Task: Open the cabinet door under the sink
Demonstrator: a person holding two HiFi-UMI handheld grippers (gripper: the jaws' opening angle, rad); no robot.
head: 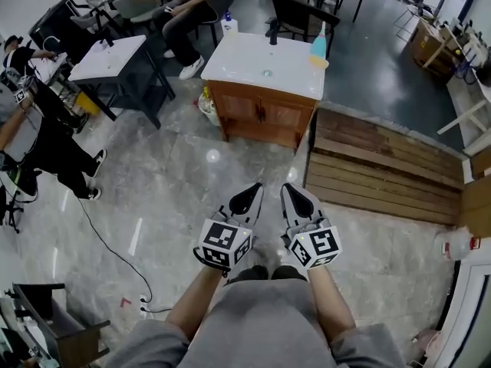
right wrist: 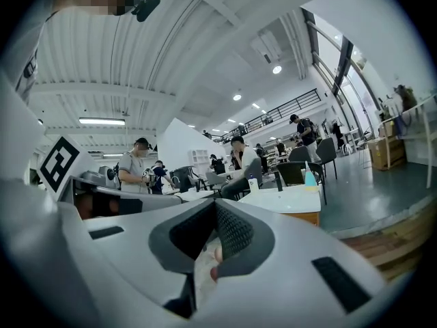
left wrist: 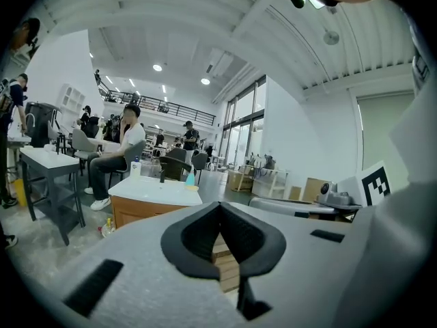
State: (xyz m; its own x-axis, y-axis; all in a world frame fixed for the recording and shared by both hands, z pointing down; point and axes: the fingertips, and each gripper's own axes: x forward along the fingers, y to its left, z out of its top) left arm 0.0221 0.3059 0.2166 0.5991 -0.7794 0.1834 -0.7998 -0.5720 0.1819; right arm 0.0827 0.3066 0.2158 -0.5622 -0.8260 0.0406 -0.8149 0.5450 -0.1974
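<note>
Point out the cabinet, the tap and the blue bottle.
cabinet (head: 245,107), head view, on a door panel.
tap (head: 272,31), head view, on its dark body.
blue bottle (head: 319,47), head view, on its body.

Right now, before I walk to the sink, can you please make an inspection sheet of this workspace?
Surface: grey glossy floor; wooden platform to the right.
Job's things: sink cabinet, doors closed, some way ahead.
Clutter: blue bottle on its top; small bottles on floor beside it.
Grippers: left hand-held gripper and right hand-held gripper shut, empty.
Cables: cable on floor, left, running to a power strip.
Surroundings: people, tables, chairs.
</note>
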